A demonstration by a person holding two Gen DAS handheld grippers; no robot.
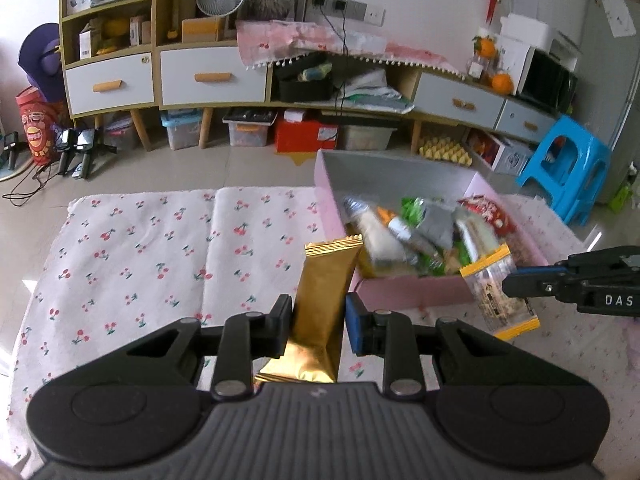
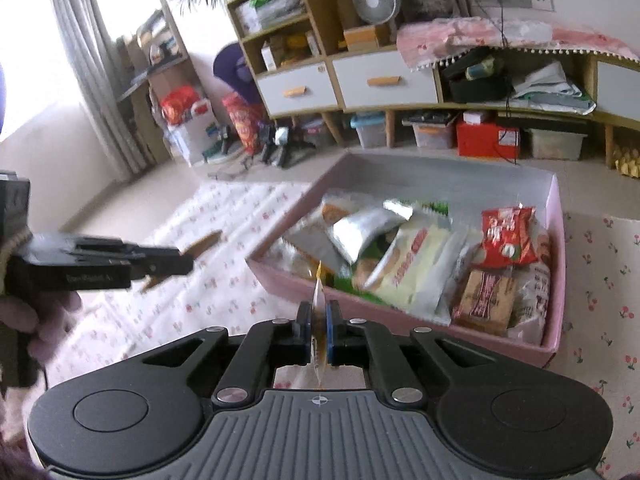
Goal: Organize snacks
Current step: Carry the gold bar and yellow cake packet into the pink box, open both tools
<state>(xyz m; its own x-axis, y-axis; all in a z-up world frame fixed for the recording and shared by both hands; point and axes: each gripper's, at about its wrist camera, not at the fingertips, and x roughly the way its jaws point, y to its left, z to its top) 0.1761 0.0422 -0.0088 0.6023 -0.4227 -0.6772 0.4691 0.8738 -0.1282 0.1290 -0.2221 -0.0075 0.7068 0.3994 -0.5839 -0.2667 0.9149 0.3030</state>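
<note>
The left tool [image 1: 316, 322] clamps a long gold foil snack packet [image 1: 325, 292] upright. The right tool [image 2: 319, 326] pinches a clear yellow-edged snack packet [image 1: 498, 292] at the near wall of the pink rectangular cardboard box [image 1: 408, 294]. Cherry-print cloth [image 1: 140, 248] lies bare leftward.

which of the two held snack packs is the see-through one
The pack in the right gripper: clear with yellow ends. The left gripper holds an opaque gold pack.

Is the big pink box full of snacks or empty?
Partly full. The pink cardboard box holds a heap of snack packets at its near end, while its grey bottom shows bare at the far end.
</note>
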